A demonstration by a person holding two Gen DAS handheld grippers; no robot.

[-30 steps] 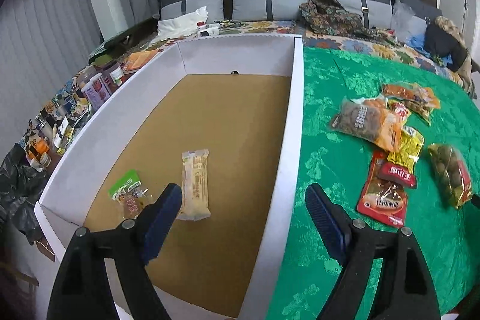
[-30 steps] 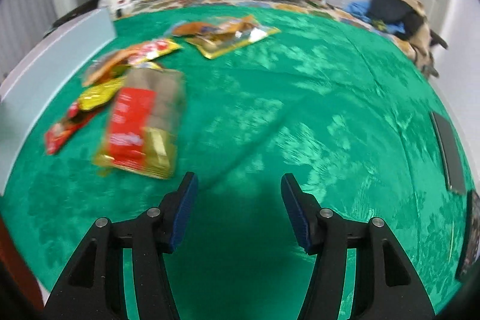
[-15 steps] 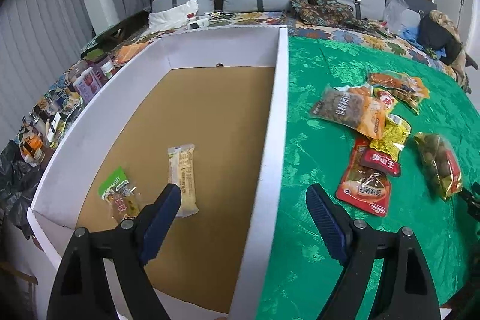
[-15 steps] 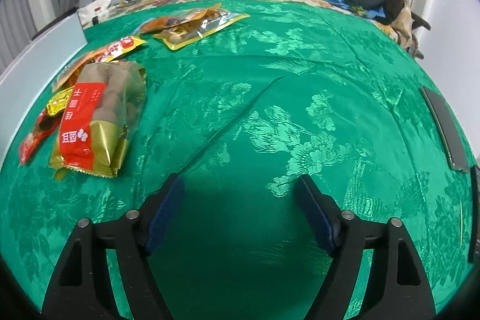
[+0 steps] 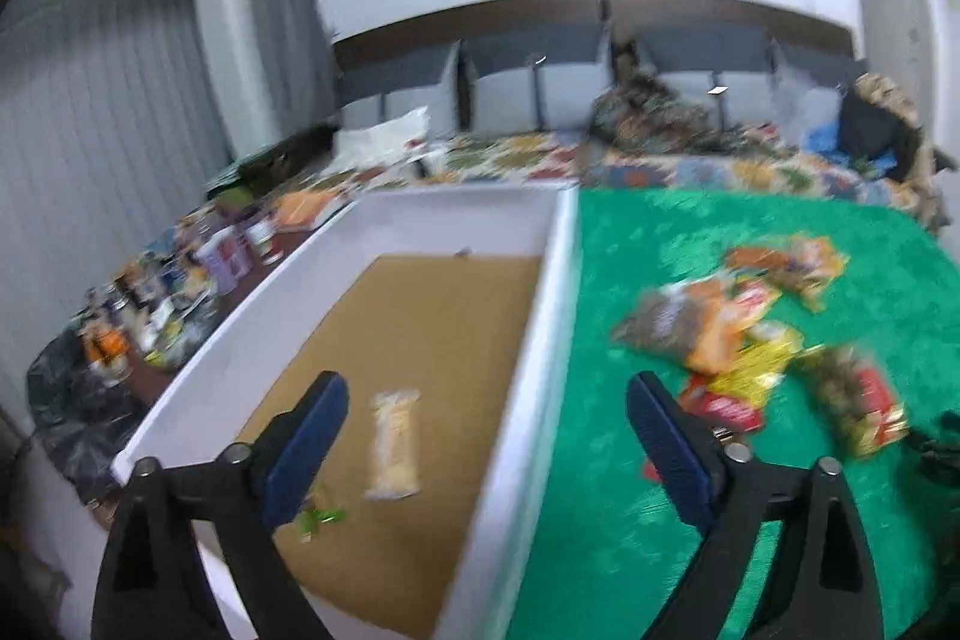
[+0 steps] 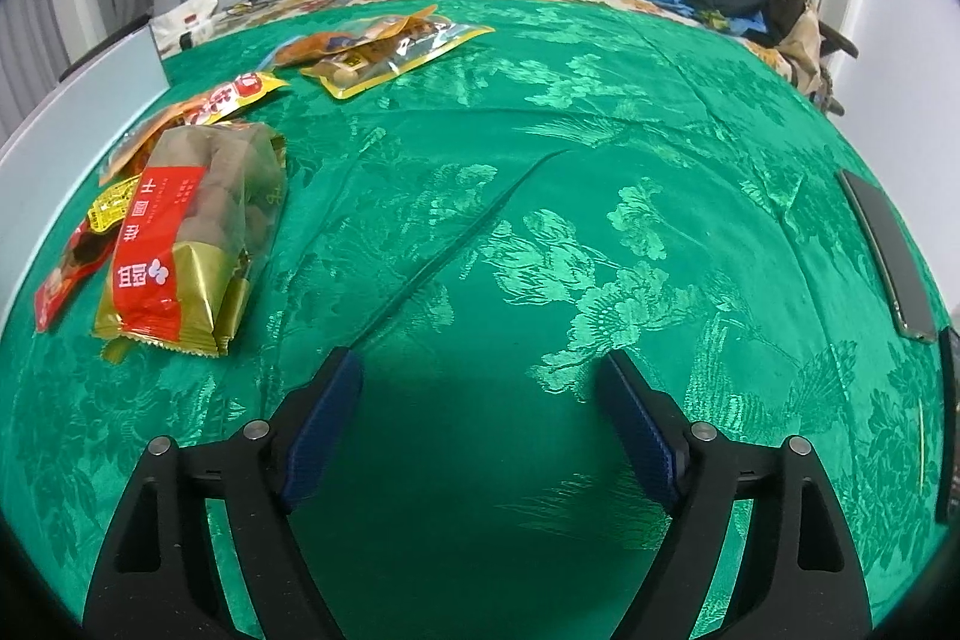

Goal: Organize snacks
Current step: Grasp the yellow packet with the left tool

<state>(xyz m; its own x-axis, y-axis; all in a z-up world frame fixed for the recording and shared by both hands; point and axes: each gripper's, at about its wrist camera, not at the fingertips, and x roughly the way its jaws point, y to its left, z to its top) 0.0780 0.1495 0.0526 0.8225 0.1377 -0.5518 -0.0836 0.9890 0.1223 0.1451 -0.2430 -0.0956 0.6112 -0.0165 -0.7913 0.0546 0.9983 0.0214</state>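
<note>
- Opening wider, the left claw (image 5: 483,436) hangs empty over the white box (image 5: 540,340) wall.
- Right claw (image 6: 480,415), also opening, holds nothing above the green cloth (image 6: 600,160).

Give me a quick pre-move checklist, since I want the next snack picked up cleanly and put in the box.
1. Left gripper carrying nothing: ok, its jaws are opening and nothing is between them.
2. Right gripper carrying nothing: ok, jaws opening over bare green cloth.
3. Room in the box: ok, only a pale bar and a small green packet lie on its floor.
4. Snacks left on the cloth: ok, the red and gold bag lies nearest the right gripper.
5. That bag free to lift: not ok, it rests partly on the yellow packet.
6. Left view sharp enough to aim: not ok, blurred.
</note>
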